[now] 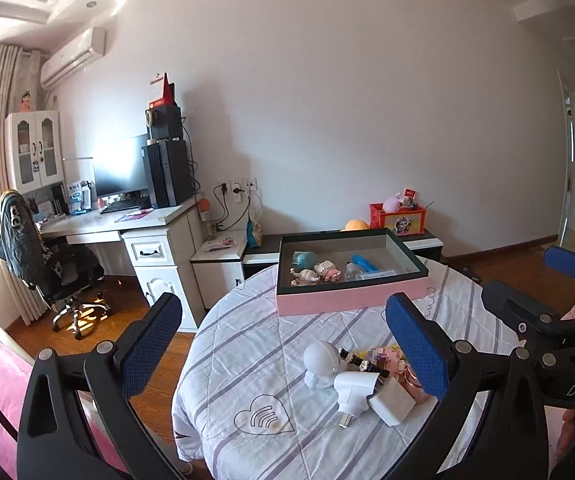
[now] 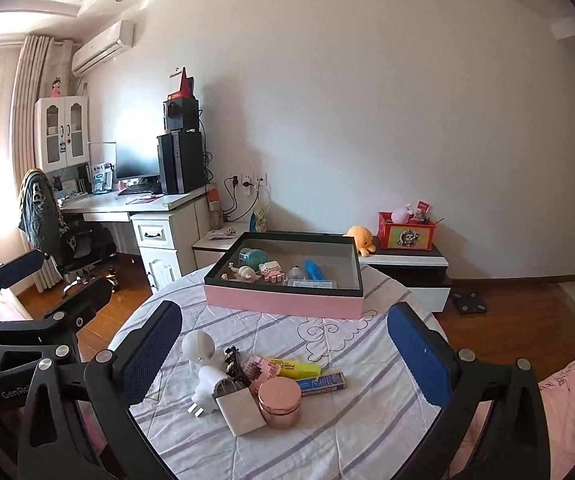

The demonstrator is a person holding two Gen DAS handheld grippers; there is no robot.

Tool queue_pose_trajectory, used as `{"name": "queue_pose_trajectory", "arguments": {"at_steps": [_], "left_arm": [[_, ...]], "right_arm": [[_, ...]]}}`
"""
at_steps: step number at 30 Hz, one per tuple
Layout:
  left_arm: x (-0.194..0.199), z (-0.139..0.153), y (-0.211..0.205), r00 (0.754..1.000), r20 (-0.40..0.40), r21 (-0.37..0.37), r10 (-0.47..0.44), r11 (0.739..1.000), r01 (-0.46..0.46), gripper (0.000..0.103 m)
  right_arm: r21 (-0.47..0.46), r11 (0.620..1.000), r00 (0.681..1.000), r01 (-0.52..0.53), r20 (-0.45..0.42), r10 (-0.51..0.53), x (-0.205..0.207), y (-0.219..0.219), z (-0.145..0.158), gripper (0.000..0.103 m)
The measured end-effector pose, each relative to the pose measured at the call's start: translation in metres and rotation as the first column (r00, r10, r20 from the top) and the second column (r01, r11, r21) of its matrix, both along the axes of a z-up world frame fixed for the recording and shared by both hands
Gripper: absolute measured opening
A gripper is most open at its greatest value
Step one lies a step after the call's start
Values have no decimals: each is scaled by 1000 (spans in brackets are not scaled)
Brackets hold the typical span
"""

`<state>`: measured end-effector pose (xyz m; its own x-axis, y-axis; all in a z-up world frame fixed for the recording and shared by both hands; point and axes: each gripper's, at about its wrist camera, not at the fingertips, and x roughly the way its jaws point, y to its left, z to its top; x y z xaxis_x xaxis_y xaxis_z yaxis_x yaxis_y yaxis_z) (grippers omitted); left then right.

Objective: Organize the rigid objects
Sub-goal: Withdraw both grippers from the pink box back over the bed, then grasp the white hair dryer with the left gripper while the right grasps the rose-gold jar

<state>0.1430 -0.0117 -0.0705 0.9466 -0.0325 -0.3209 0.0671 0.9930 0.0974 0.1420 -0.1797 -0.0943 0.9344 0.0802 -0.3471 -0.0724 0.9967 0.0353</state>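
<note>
Highlighter [image 2: 297,367] lies flat, long axis left-right, w/ both tools [image 1: 283,344] [image 2: 283,344] wide open, empty.

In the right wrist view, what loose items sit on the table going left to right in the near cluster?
White round figure → white plug adapter → pink metal tin → blue box.

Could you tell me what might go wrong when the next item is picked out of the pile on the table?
The white plug, white charger block and watch overlap, so a grasp could drag a neighbour. The rose-gold tin looks smooth and round and might slip. The bedsheet is wrinkled, so items could shift.
</note>
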Motion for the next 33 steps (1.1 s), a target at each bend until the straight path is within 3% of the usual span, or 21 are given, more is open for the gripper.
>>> {"name": "queue_pose_trajectory", "arguments": {"at_steps": [13,33], "left_arm": [[-53,15,2,998,58,-12,-1,1000,1,103],[-50,11,0,999,38,-14,-3,1000,4,103]], "right_arm": [[-7,1000,998,21,55,-20,-55,1,13,103],[-12,1000,999,23,42,-23,-52,2,8,103]]}}
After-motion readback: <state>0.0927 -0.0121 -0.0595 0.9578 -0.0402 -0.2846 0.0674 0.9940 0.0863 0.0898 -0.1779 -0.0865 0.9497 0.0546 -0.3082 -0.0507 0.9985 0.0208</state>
